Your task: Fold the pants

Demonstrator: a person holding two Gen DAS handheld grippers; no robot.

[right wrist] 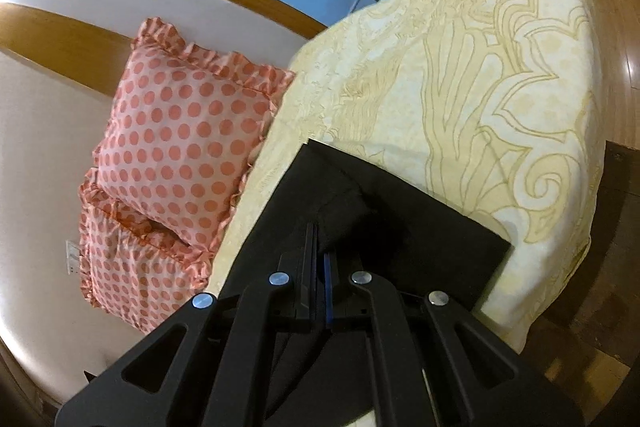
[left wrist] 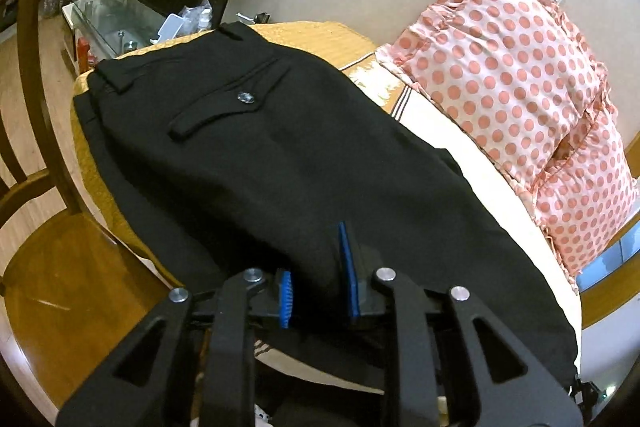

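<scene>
Matte black pants (left wrist: 280, 155) are spread on a patterned bed (right wrist: 460, 87); a fabric ridge is pinched by the left gripper (left wrist: 316, 279), a leg fold by the right gripper (right wrist: 320, 259).

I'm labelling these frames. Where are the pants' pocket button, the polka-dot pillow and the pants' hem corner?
pocket button (left wrist: 245, 97): left wrist view, its centre.
polka-dot pillow (left wrist: 516, 75): left wrist view, its face.
hem corner (right wrist: 505, 247): right wrist view, right tip.

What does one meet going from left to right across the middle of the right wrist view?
Pink pillows with red polka dots → black folded pants, gripped by the right hand-held gripper → pale yellow patterned bedsheet → brown wooden floor.
</scene>
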